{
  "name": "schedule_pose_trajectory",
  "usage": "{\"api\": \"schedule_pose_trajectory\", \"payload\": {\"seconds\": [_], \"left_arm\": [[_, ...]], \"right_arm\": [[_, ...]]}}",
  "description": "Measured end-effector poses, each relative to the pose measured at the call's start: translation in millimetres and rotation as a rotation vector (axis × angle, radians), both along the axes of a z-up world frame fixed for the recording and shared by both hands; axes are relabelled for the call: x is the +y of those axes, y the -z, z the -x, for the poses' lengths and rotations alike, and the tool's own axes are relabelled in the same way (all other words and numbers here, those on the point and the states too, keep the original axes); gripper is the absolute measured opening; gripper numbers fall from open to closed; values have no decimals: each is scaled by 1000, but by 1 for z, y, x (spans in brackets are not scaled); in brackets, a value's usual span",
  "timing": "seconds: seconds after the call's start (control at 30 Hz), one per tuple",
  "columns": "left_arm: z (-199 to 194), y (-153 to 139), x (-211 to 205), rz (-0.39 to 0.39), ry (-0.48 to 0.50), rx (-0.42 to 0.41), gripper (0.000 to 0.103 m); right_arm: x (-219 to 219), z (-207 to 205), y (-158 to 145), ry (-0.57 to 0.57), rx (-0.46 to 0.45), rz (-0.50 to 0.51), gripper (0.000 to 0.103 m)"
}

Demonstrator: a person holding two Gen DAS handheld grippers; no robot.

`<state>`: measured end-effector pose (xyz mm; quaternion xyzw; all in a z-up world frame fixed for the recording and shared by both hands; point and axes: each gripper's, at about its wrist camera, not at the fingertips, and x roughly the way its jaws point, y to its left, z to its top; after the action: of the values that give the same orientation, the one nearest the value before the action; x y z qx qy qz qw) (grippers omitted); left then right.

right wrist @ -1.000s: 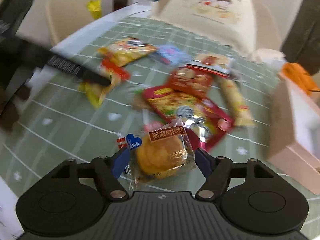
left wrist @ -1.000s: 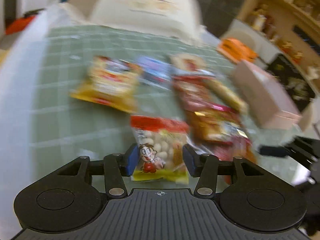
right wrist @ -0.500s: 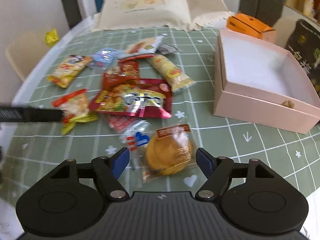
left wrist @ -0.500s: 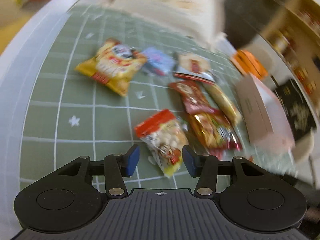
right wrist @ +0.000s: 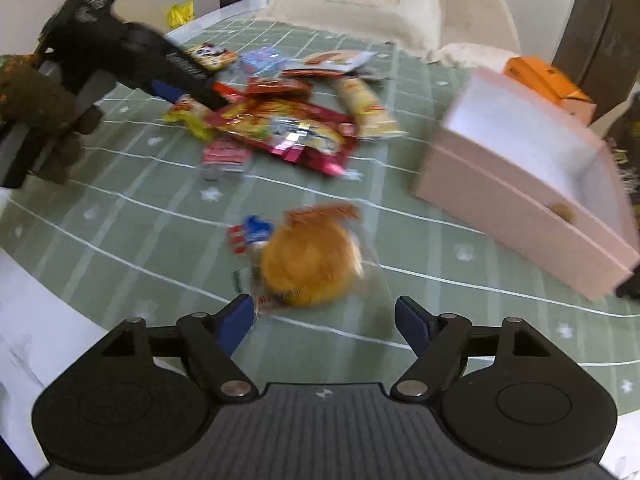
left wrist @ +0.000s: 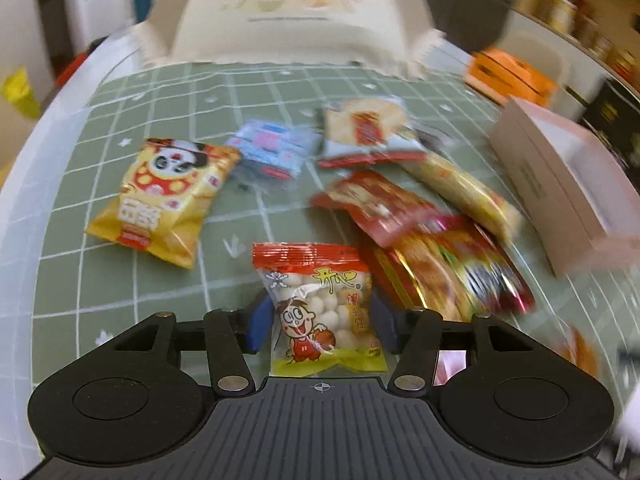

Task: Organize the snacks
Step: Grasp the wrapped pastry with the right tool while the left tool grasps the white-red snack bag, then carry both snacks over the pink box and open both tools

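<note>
In the left wrist view my left gripper (left wrist: pixel 318 326) has its blue pads on both sides of a small bag of white puff balls (left wrist: pixel 320 308) with a red top and a cartoon boy. In the right wrist view my right gripper (right wrist: pixel 324 320) is open; a wrapped orange bun (right wrist: pixel 310 262) lies on the green mat just ahead of its fingertips, not gripped. The left gripper (right wrist: pixel 180 98) also shows there, at the pile's left edge. An open pink box (right wrist: pixel 516 184) stands at the right.
Several snacks lie on the green grid mat (left wrist: pixel 120 300): a yellow panda bag (left wrist: pixel 164 196), a blue packet (left wrist: pixel 272 152), a red-white packet (left wrist: pixel 368 130), red foil bags (left wrist: pixel 444 272), a long yellow bar (left wrist: pixel 464 192). A cream chair cover (left wrist: pixel 296 8) stands behind the table, an orange box (right wrist: pixel 548 84) far right.
My left gripper has closed in on the puff ball bag, which now stands straight between the pads. My right gripper has swung left and drawn back from the bun, still open.
</note>
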<state>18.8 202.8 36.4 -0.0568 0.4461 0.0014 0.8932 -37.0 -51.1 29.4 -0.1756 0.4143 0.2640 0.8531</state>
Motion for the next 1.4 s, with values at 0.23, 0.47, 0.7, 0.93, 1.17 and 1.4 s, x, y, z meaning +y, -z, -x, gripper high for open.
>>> {"api": "schedule_pose_trajectory", "payload": {"seconds": [0.23,0.47,0.7,0.93,1.17,1.4], "left_arm": [[73,-5,-52,41,79,29,46],[94,-9,-72,33,26,69,46],[84,-2,-93,-6,103,114,59],[88,-20,-119,56,238,37,54],[26,-132,-148,179,275,-366,55],[-90,-120,-142,320,233,-221,52]], "right_arm": [[-56,-11,-14,172,-16,-127,78],[-18,-55,-10,245,208,-399,78],[25,-34,-4,21,91,-87,54],[-49,-20,-28,146,52,-86,53],[-114,-10,-79,238,-47,-174,53],[-121,-33,-109,309,-147,-184,53]]}}
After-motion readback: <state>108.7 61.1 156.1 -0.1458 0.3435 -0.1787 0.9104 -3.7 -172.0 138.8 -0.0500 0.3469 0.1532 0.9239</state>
